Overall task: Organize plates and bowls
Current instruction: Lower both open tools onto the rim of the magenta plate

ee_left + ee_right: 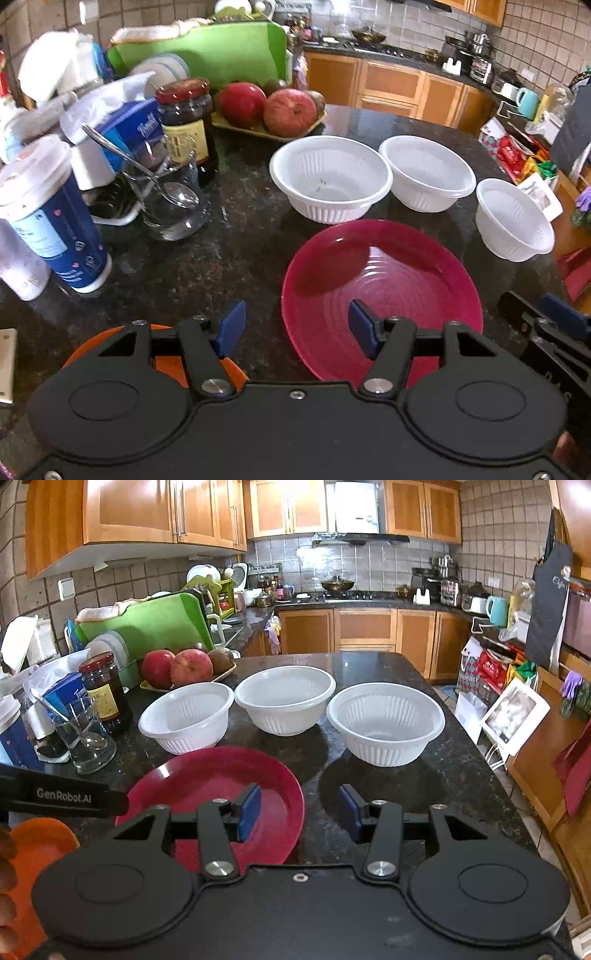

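Observation:
A red plate (388,280) lies on the dark granite counter (229,266); it also shows in the right wrist view (218,775). Behind it stand three white ribbed bowls: left (328,177) (184,720), middle (424,170) (284,698), right (513,218) (384,720). An orange plate (166,354) (33,853) lies at the near left. My left gripper (297,328) is open and empty, over the red plate's near left rim. My right gripper (299,810) is open and empty, over the red plate's right rim.
At the left stand a dark jar (186,118), a glass with a spoon (170,195), a blue cup (48,218) and a tissue box (125,125). A tray of fruit (269,107) and a green dish rack (207,51) sit behind. The counter edge drops off at the right (491,775).

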### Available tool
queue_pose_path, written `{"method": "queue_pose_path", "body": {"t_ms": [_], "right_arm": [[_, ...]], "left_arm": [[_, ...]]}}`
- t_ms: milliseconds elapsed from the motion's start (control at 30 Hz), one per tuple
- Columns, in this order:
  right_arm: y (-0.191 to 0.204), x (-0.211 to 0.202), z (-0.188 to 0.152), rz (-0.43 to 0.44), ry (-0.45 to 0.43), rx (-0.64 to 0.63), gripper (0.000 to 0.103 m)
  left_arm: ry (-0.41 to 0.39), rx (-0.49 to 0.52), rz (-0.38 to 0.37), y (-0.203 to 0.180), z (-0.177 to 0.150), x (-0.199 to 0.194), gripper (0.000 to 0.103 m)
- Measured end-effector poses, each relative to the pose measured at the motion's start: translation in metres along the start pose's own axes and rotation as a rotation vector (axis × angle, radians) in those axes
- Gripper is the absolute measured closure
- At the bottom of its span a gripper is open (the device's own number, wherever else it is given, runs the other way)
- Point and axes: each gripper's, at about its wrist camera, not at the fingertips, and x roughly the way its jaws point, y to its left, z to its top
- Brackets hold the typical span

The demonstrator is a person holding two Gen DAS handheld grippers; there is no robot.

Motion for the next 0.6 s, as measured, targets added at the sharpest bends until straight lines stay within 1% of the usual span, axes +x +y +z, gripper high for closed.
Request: {"method": "queue_pose_path", "body": {"t_ms": [100, 167, 233, 300, 400, 500, 600], "right_arm": [[0.002, 0.001, 0.000, -0.002, 0.005, 0.002, 0.055], [0.004, 0.003, 0.001, -0.002, 0.016, -0.001, 0.055], [0.005, 0.006, 0.002, 0.001, 0.026, -0.003, 0.055], [0.005, 0.008, 0.003, 0.000, 0.037, 0.000, 0.055], [0.003, 0.012, 0.005, -0.001, 0.053, 0.012, 0.055], [0.003, 0.016, 0.006, 0.005, 0.066, 0.019, 0.055], [0.003, 0.022, 0.008, 0.007, 0.080, 0.023, 0.055]], "left_arm": [[0.028, -0.045, -0.035, 0.009, 0.004, 0.004, 0.038], [0.044, -0.059, -0.039, 0.013, 0.006, 0.007, 0.038], [0.057, -0.037, -0.035, 0.013, 0.010, 0.010, 0.039], [0.066, 0.009, -0.030, 0.012, 0.013, 0.012, 0.039], [0.048, 0.070, -0.006, 0.009, 0.016, 0.013, 0.039], [0.017, 0.097, 0.035, 0.006, 0.017, 0.012, 0.039], [0.012, 0.100, 0.042, 0.005, 0.018, 0.014, 0.039]]}}
